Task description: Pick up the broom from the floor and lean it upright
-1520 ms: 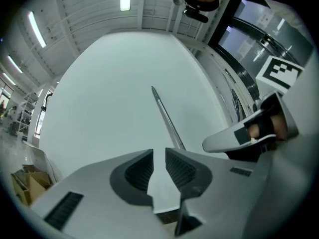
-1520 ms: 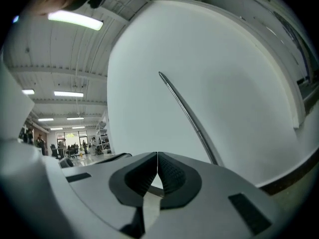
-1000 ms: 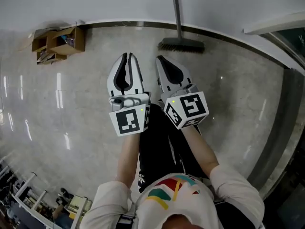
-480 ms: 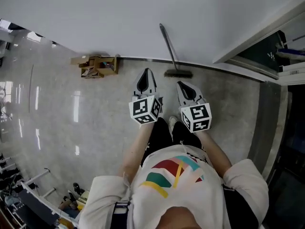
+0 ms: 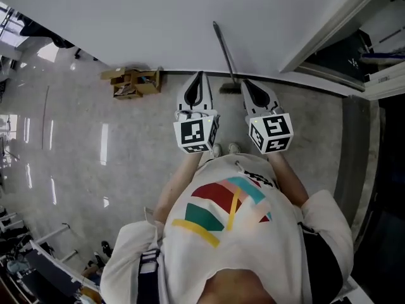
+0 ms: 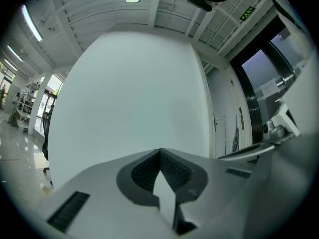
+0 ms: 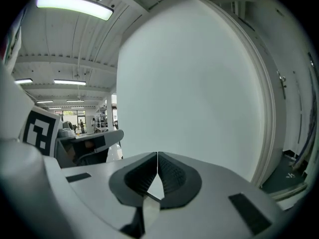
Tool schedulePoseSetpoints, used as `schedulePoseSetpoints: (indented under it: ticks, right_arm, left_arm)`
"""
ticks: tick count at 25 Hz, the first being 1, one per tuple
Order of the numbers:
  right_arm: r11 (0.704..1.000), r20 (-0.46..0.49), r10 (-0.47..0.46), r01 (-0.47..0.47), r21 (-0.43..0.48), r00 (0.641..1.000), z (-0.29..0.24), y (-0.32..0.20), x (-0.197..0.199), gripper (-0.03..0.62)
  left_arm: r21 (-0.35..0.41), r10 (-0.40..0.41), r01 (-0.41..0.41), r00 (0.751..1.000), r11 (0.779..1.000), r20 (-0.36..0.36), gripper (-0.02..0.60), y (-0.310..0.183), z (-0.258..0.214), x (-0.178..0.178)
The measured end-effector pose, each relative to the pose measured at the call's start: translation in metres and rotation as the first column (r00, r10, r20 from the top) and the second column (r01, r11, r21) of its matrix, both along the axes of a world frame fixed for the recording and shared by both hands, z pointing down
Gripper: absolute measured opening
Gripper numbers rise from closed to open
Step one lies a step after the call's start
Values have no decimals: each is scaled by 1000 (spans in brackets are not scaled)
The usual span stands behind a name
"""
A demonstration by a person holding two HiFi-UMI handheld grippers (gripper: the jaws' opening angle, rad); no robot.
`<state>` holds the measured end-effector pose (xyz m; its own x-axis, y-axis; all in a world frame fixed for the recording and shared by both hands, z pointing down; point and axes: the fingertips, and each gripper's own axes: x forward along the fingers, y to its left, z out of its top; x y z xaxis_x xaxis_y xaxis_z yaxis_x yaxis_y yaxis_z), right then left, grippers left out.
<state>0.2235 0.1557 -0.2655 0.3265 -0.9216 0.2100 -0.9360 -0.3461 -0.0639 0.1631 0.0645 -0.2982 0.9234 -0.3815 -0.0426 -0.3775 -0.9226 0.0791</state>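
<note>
The broom [image 5: 224, 52] stands upright, its grey handle leaning on the white wall and its dark head [image 5: 229, 89] on the floor at the wall's foot. My left gripper [image 5: 201, 75] and right gripper [image 5: 243, 81] are held side by side in front of it, both pointing at the wall, both shut with nothing between the jaws. In the left gripper view the gripper tips [image 6: 160, 150] meet against the bare wall. The right gripper view shows its own gripper tips [image 7: 157, 153] pressed together. Neither gripper touches the broom.
A cardboard box [image 5: 134, 82] with odds and ends sits at the wall to the left. A dark doorway [image 5: 354, 49] opens at the right. The person's feet [image 5: 224, 149] stand on the glossy stone floor [image 5: 95, 157].
Both grippers have risen together from near the floor to chest height, still shut. The head view has pulled back and up. The broom has stayed leaning on the wall.
</note>
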Motion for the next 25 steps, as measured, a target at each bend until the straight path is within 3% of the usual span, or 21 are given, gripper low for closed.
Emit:
schedulePoseSetpoints:
  ticks: [9, 19, 25]
  right_arm:
    - [1000, 24, -4, 4, 17, 1000, 2, 14, -35, 14]
    - [998, 45, -66, 66, 13, 997, 10, 22, -53, 14]
    - [988, 0, -153, 153, 9, 988, 8, 11, -70, 14]
  left_arm:
    - [43, 13, -14, 1000, 999, 21, 44, 17, 0, -25]
    - [55, 13, -15, 999, 998, 44, 46, 36, 6, -26]
    - [61, 3, -7, 998, 998, 66, 46, 37, 13, -26]
